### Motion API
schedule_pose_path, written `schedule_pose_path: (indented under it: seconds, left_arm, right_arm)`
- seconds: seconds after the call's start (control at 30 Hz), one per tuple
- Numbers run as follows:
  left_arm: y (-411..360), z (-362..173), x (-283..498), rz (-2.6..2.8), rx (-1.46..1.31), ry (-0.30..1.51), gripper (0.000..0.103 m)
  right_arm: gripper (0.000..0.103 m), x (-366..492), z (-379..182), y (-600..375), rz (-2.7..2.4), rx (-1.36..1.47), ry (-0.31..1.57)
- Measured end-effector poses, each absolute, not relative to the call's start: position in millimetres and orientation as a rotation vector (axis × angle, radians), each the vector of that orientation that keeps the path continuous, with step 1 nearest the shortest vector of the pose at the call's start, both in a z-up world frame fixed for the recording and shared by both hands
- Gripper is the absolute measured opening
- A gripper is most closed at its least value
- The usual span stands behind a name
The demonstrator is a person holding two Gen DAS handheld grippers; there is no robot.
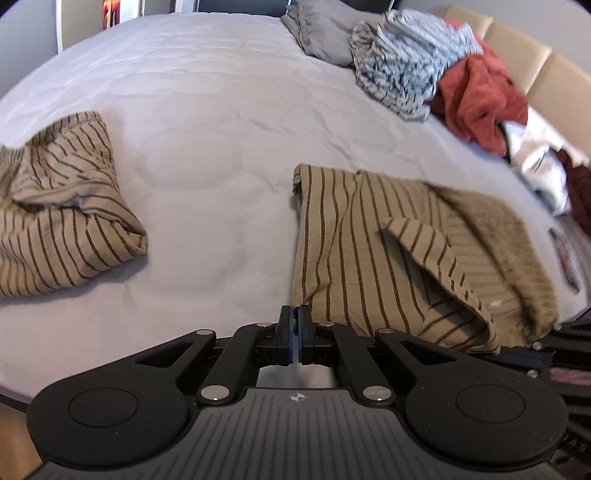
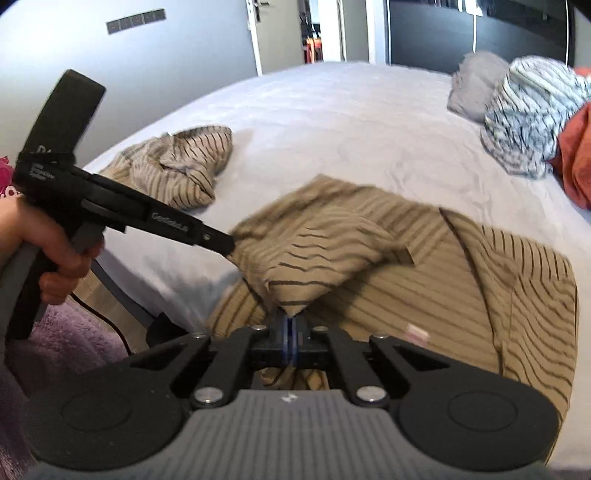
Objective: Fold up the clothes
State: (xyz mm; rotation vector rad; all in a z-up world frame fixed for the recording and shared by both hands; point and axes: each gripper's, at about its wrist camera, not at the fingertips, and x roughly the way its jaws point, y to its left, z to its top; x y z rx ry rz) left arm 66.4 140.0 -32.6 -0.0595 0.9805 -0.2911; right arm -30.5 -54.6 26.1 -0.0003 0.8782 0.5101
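A tan shirt with dark stripes lies on the near edge of the bed, partly folded over itself. In the left wrist view my left gripper is shut at the shirt's near left corner. The right wrist view shows that left gripper, held by a hand, pinching the shirt's left edge. My right gripper is shut on the point of a raised fold of the same shirt, and more of the cloth hangs under its jaws.
A second crumpled striped garment lies to the left on the pale sheet. Grey, black-and-white and rust-red clothes are piled at the far right by a beige headboard. A purple rug lies beside the bed.
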Motion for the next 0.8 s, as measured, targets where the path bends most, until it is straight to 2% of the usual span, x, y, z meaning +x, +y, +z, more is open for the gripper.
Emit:
schedule_pose_path:
  seconds: [0.3,0.4,0.43,0.47,0.5,0.53,0.57,0.8]
  left_arm:
    - [145,-28,61,-0.304,-0.08,0.982,0.004]
    - [143,-17,54,-0.308,-0.066,0.942,0.018]
    - [141,-13,51,-0.311,-0.057,0.925,0.024]
    - [137,-8,48,-0.319,-0.042,0.902,0.031]
    - [133,-4,45,-0.335,-0.028,0.882,0.036]
    - [128,0,42,-0.352,-0.014,0.863,0.042]
    - [122,3,40,-0.376,-0.007,0.843,0.043]
    - [73,6,36,-0.471,0.047,0.794,0.044]
  right_arm:
    - [0.008,-26,-3,-59,0.54,0.031,1.032]
    - [0.011,-31,2,-70,0.536,0.043,1.032]
    - [0.024,-33,6,-76,0.536,0.045,1.019]
    - [0.048,-35,12,-82,0.528,0.044,0.992]
    - [0.054,-37,17,-88,0.52,0.044,0.965]
    - [0.054,-40,23,-94,0.511,0.043,0.938]
    - [0.054,-41,30,-101,0.487,0.037,0.909]
    - [0.051,-24,39,-169,0.234,0.079,0.799]
